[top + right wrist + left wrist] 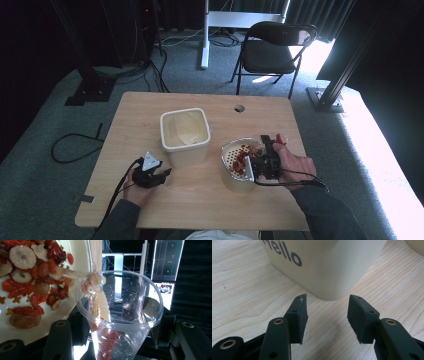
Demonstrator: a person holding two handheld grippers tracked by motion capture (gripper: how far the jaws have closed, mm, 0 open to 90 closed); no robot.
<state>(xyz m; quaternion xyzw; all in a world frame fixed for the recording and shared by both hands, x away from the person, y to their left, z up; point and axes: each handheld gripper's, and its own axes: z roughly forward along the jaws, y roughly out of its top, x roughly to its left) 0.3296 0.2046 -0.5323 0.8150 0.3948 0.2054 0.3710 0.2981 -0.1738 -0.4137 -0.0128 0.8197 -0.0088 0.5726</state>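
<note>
A white bowl (226, 150) holding dried red berries and banana slices (30, 270) stands right of the table's middle. My right gripper (267, 145) is shut on a clear plastic cup (125, 315), tipped with its mouth against the bowl's rim (62, 310). A few red pieces lie in the cup's bottom, and pale pieces sit at its lip. The right gripper (120, 326) has one jaw on each side of the cup. My left gripper (167, 172) rests open and empty on the table, just in front of a cream tub (184, 131). The tub (329, 265), printed "Hello", rises past the left gripper (327, 315).
The wooden table (150, 110) has a cable hole (239, 108) near its far edge. A black folding chair (274, 47) stands beyond the table. Cables (75, 145) lie on the grey carpet at the left. The cream tub holds a pale liner.
</note>
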